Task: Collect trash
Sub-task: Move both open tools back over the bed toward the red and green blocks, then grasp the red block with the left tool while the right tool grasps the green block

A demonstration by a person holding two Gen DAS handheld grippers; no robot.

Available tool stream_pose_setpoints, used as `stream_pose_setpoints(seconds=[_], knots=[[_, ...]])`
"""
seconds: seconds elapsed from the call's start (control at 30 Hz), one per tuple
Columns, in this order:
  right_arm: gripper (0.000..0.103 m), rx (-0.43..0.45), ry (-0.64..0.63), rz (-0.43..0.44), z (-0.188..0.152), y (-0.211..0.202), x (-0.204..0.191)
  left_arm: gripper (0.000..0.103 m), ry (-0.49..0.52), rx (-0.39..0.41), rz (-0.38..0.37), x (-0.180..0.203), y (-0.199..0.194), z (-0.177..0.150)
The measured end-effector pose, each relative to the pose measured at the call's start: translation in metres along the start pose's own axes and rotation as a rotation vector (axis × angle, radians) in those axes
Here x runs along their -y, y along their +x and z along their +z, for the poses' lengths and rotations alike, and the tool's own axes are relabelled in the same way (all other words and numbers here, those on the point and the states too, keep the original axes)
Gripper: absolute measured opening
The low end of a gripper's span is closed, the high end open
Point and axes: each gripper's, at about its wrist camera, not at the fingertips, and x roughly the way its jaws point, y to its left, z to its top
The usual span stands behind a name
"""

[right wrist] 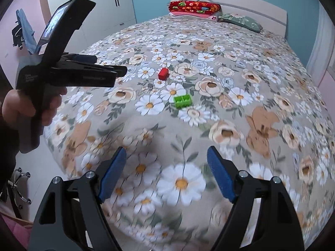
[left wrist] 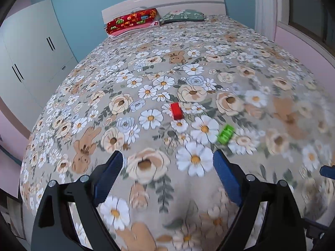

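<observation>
Landmark: bed w/ floral-print beige bedspread, daisies, roses and bear motifs.

1. White tall wardrobe w/ black bar handles – off bed's left side, against blue wall.
2. Blue garment on a black chair – right-wrist view only, further left of bed, by pink wall.
3. Left gripper, black frame w/ blue pads – hovers over foot end of bed; jaws spread wide, nothing between them. Seen side-on in right-wrist view, held by the person's left hand above bed's left edge.
4. Red patterned folded quilt on a pink pillow – head of bed, left portion, against white headboard.
5. Red small plastic block – on bedspread, mid-bed, closer to the foot end; apart from both grippers. Also.
6. Green floral pillow – head of bed, just right of item 4.
7. Green plastic building block w/ open cells – on bedspread, near item 5, nearer foot and to its right; slightly blurred. Also.
8. Right gripper, black frame w/ blue pads – over foot end of bed; jaws spread wide, empty.
</observation>
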Motion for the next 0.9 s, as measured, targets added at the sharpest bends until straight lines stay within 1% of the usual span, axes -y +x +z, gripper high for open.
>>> stream_pose_setpoints(seconds=[0.17, 0.27, 0.37, 0.47, 0.67, 0.8, 0.83, 0.87, 0.9], knots=[[0.079, -0.025, -0.013, 0.008, 0.029, 0.046, 0.013, 0.089, -0.01, -0.03, 0.003, -0.001, 0.046, 0.025], [0.079, -0.045, -0.015, 0.018, 0.041, 0.075, 0.019, 0.089, -0.042, -0.063, -0.026, -0.002, 0.075, 0.038], [0.079, -0.07, -0.005, 0.052, 0.055, 0.105, 0.024, 0.089, -0.056, -0.076, -0.04, -0.003, 0.1, 0.049], [0.079, -0.093, 0.013, 0.063, 0.065, 0.135, 0.03, 0.089, -0.06, -0.089, -0.053, -0.001, 0.124, 0.059], [0.079, -0.131, 0.065, 0.077, 0.074, 0.187, 0.043, 0.089, -0.102, -0.13, -0.075, 0.0, 0.166, 0.068], [0.079, -0.141, 0.085, 0.076, 0.076, 0.209, 0.048, 0.089, -0.088, -0.145, -0.049, 0.005, 0.188, 0.069], [0.079, -0.14, 0.082, 0.075, 0.077, 0.212, 0.048, 0.085, -0.09, -0.147, -0.046, 0.006, 0.192, 0.069], [0.079, -0.139, 0.073, 0.069, 0.079, 0.215, 0.047, 0.075, -0.098, -0.156, -0.053, 0.006, 0.199, 0.069], [0.079, -0.139, 0.066, 0.063, 0.08, 0.217, 0.046, 0.068, -0.105, -0.166, -0.063, 0.006, 0.202, 0.069]])
